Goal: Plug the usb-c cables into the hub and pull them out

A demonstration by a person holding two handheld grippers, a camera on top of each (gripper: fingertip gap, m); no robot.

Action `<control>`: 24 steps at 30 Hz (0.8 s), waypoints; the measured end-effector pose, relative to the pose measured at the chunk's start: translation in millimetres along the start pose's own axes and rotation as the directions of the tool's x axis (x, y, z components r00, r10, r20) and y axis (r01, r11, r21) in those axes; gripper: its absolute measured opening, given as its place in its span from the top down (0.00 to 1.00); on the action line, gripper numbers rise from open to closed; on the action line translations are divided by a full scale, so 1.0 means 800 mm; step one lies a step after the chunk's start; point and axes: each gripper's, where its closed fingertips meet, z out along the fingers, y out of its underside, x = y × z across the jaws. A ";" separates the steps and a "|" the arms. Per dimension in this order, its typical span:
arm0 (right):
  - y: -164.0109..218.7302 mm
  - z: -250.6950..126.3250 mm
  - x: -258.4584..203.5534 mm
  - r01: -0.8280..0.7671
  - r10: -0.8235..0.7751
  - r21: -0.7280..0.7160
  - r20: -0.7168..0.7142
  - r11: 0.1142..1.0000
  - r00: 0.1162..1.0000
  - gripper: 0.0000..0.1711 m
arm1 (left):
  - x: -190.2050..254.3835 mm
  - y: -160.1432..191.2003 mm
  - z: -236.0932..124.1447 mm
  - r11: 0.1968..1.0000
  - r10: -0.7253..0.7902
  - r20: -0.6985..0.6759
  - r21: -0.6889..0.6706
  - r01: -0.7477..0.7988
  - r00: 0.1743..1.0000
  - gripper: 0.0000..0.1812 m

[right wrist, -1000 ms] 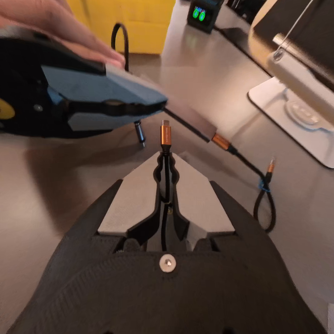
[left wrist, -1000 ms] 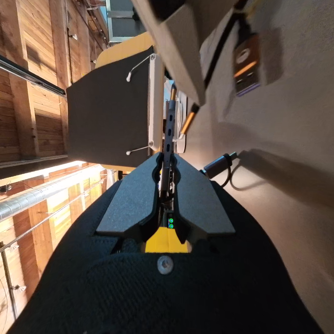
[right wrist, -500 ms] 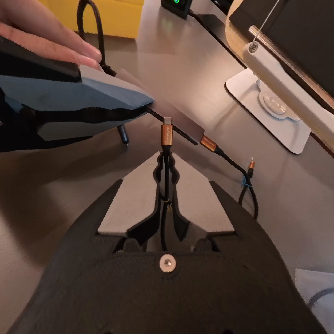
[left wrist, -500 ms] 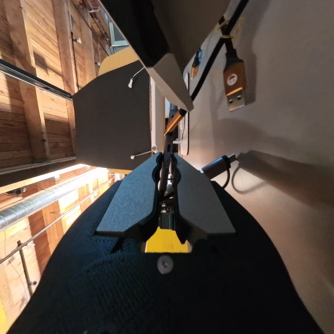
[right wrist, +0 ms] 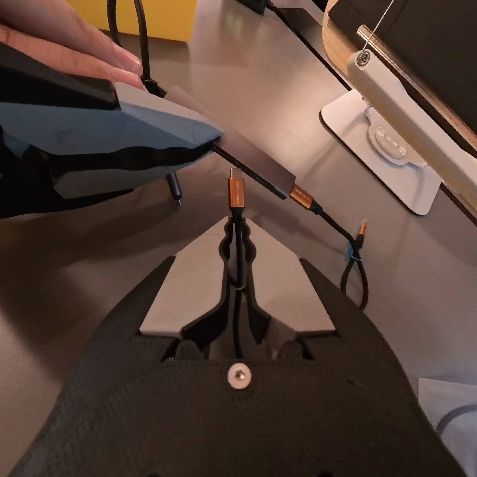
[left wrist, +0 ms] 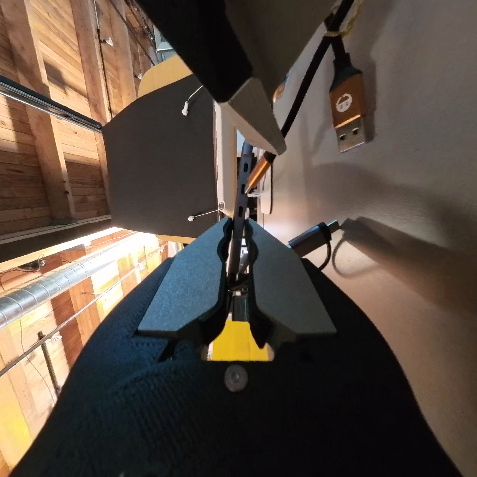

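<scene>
Left gripper (left wrist: 238, 227): clamped on the grey hub (right wrist: 255, 165), held tilted.
Right gripper (right wrist: 236, 219): pinching the orange-tipped usb-c cable (right wrist: 236, 191), plug tip just beside the hub's ports.

Both claws: black ribbed body w/ grey wedge fingers (right wrist: 196, 291), silver screw (right wrist: 238, 378).

Surface: grey matte tabletop (right wrist: 258, 85), lower and right areas | Wall: horizontal wood planks (left wrist: 33, 160), left of frame | Duct: ribbed silver pipe (left wrist: 51, 291), lower left | Stand: white base plate (right wrist: 382, 160), right | Panel: dark board (left wrist: 160, 165), centre | Block: yellow (right wrist: 167, 20), top edge | Light: warm, brightest lower left
</scene>
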 end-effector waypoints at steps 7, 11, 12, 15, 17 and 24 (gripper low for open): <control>0.007 0.007 -0.008 -0.003 0.003 -0.002 0.054 1.000 0.999 0.98 | 0.002 0.005 0.001 1.000 -0.026 -0.013 -0.004 0.026 1.000 0.96; 0.024 0.014 -0.018 0.002 0.007 -0.070 0.123 0.998 0.992 0.98 | 0.000 0.007 0.001 0.999 -0.040 -0.010 -0.006 0.040 0.999 0.96; 0.027 0.015 -0.018 0.006 0.004 -0.079 0.128 0.997 0.992 0.98 | -0.001 0.008 0.001 0.999 -0.045 -0.007 -0.003 0.045 0.999 0.96; 0.012 0.006 -0.012 0.018 -0.017 -0.006 0.097 1.000 0.995 0.98 | -0.004 0.009 0.000 0.997 -0.073 -0.009 0.010 0.073 0.997 0.96; -0.003 -0.004 -0.006 0.041 -0.045 0.068 0.057 0.997 0.997 0.96 | -0.004 0.009 -0.001 0.995 -0.095 -0.017 0.017 0.095 0.995 0.96; -0.005 -0.004 -0.003 0.111 -0.113 0.085 0.019 0.990 0.993 0.82 | -0.002 0.014 -0.002 0.974 -0.219 -0.077 0.038 0.223 0.973 0.96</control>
